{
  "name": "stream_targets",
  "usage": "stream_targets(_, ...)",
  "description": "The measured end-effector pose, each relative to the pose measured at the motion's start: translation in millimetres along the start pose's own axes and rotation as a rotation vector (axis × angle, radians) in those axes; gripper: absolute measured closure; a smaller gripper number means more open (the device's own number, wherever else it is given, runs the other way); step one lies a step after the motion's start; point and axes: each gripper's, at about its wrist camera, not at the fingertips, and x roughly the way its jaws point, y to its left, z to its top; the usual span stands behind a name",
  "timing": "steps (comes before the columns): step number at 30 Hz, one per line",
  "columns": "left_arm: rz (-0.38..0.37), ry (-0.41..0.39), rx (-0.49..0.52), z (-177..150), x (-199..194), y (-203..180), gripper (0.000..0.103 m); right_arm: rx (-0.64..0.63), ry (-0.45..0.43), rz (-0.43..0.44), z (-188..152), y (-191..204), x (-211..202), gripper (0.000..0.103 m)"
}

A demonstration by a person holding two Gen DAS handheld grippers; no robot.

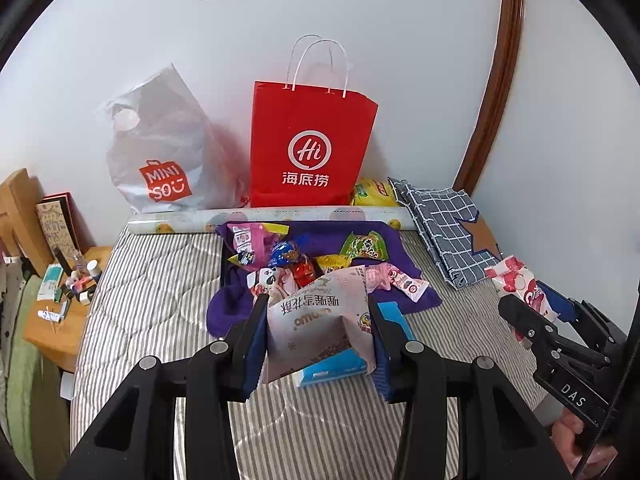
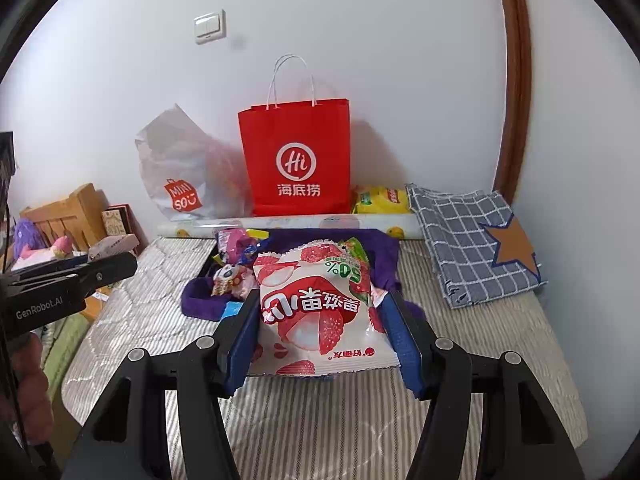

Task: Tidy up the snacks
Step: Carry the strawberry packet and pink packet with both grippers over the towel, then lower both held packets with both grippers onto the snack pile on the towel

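- Here, the left gripper clenches a pale snowflake-crisp pouch in front of the red Haidilao bag.
- The right gripper grasps a lychee gummy packet before that bag.

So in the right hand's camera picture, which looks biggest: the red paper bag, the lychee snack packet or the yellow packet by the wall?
1. Red paper bag and lychee snack packet: similar; the packet sits nearer the camera, so unsure.
2. Yellow packet: clearly smallest.

Red paper bag, striped mattress
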Motion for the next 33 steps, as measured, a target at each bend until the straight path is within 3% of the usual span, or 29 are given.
stream_targets(33, 0.013, 0.002, -0.015, 36.9, 29.8, 15.9, 0.061, -0.016, 0.002, 0.012, 41.9, 8.5, 38.0, 0.043)
